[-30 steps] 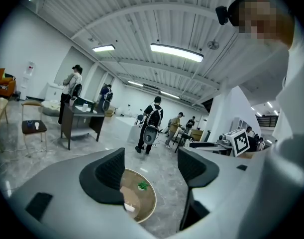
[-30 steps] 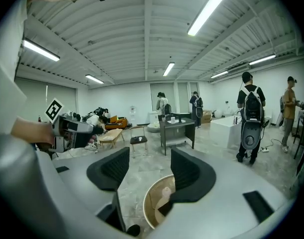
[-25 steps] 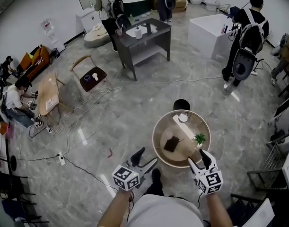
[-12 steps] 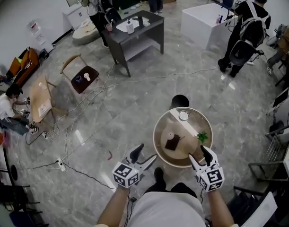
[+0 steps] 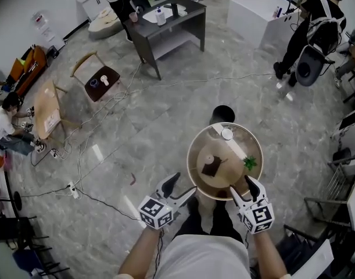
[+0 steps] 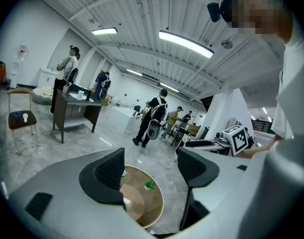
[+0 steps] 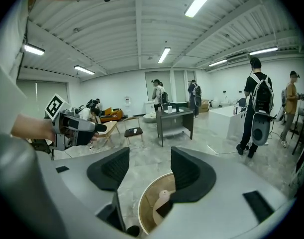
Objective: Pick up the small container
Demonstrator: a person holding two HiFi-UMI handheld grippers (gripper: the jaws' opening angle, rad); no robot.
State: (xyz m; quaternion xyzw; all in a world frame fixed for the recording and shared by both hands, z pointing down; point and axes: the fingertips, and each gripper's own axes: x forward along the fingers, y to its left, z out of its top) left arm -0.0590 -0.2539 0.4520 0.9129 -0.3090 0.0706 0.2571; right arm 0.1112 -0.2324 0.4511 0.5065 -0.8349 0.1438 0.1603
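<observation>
desk (image 5: 200, 179): ahead of both tools | container (image 5: 209, 159): on desk, left of centre, flat piece (image 5: 210, 170) just before it | plant (image 5: 249, 163): on desk, right | disc (image 5: 226, 133): on desk, far edge | stool (image 5: 223, 114): on floor (image 5: 154, 132), just behind desk | left tool (image 5: 180, 189): beside near-left rim | right tool (image 5: 244, 189): at near-right rim
</observation>
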